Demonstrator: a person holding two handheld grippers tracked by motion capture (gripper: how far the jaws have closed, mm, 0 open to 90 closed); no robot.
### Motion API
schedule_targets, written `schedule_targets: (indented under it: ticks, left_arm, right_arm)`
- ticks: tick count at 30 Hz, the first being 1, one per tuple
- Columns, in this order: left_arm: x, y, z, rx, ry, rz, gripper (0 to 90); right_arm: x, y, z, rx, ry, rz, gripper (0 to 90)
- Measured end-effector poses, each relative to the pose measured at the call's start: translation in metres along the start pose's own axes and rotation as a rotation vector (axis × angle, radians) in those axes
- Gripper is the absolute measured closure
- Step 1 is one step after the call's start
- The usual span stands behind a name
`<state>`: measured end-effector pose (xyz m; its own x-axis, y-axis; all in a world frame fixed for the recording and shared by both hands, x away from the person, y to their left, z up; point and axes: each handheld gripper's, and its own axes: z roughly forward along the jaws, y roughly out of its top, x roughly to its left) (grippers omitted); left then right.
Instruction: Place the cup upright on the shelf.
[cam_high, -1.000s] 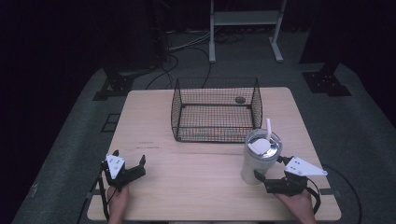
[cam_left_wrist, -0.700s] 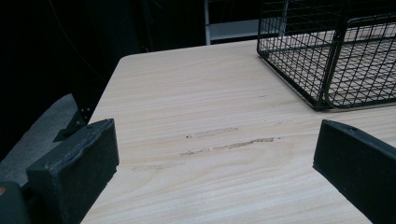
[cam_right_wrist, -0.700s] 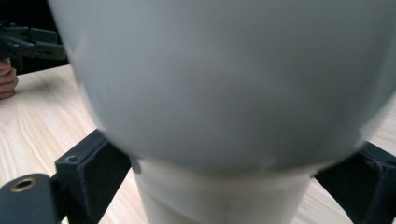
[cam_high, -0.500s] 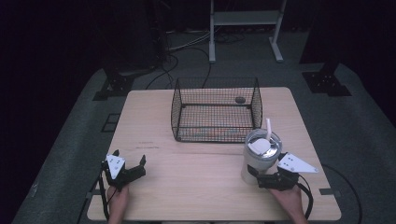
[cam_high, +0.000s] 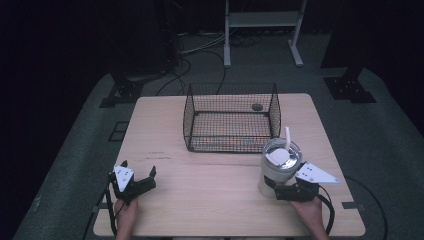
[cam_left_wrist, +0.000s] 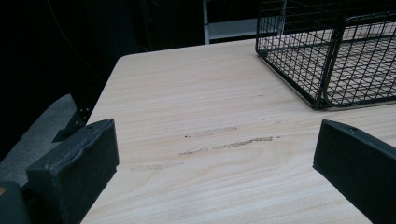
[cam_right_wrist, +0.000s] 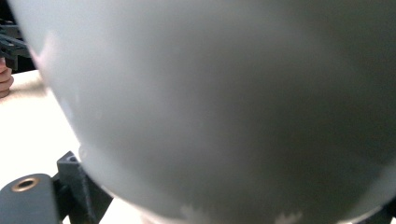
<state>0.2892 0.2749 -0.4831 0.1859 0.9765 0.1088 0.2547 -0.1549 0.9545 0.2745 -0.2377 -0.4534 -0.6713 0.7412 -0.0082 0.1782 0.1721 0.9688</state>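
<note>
My right gripper (cam_high: 274, 187) at the tumbler (cam_high: 279, 165).

High view: tumbler upright just in front of the wire basket (cam_high: 231, 119), right jaws around its base. Left gripper view: my left gripper (cam_left_wrist: 215, 168) gapes wide over bare table (cam_left_wrist: 196, 107). Right gripper view: tumbler wall (cam_right_wrist: 224, 102) between my jaws; whether they clamp, I cannot tell.

In your right gripper view the tumbler (cam_right_wrist: 224, 102) is a grey blur, cut off at top, right and bottom. It hides the jaw tips, so grip can't be confirmed. Small dark object (cam_high: 257, 106) in the basket (cam_high: 200, 107), upper centre: unidentifiable.
</note>
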Motion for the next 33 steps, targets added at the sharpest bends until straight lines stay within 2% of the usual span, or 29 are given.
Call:
schedule_targets:
  ticks: [10,16,21,25,33]
  left_arm:
    - [0.0,0.0,0.0,-0.001,-0.001,-0.001,0.0]
    - [0.0,0.0,0.0,-0.003,-0.001,-0.005,0.0]
    - [0.0,0.0,0.0,-0.003,-0.002,-0.005,0.0]
    - [0.0,0.0,-0.001,-0.008,-0.004,-0.007,0.0]
    - [0.0,0.0,-0.001,-0.008,-0.005,-0.002,0.0]
  right_arm:
    - [0.001,0.004,0.001,0.025,-0.001,-0.007,8.3]
    - [0.002,0.007,0.003,0.012,0.034,0.013,8.4]
    - [0.003,0.011,0.005,-0.001,0.042,0.01,8.4]
    - [0.004,0.01,0.009,0.037,0.047,0.0,8.6]
    - [0.0,0.011,0.006,-0.017,0.06,0.037,8.6]
